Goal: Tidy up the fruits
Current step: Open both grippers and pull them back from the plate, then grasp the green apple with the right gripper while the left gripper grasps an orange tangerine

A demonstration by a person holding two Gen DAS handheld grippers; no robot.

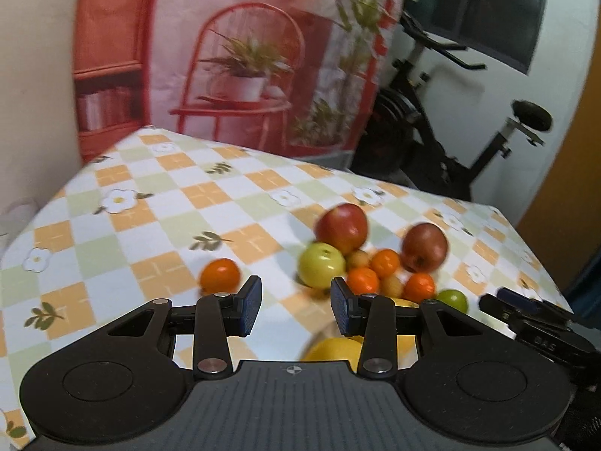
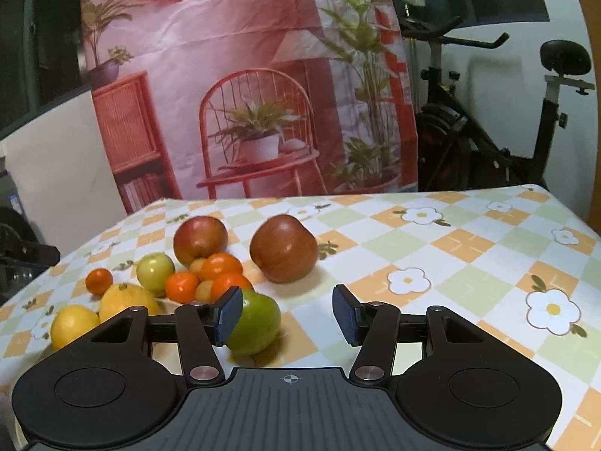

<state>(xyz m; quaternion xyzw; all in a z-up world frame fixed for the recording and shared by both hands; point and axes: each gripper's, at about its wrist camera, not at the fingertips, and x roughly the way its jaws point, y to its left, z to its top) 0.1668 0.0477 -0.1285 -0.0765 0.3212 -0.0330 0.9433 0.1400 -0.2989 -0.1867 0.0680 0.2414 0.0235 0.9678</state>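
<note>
Your left wrist view is smeared by motion: the fruit pile and the checked tablecloth have soft, doubled edges. Your right wrist view is sharper, with only slight softness on the red apple. Light in both is even, dimmish and warm, with a greenish-orange cast. Shadows under the fruit are faint and short. A pale sheen sits on the apples' tops. Fisheye bending curves the table's far edge and darkens your corners.
</note>
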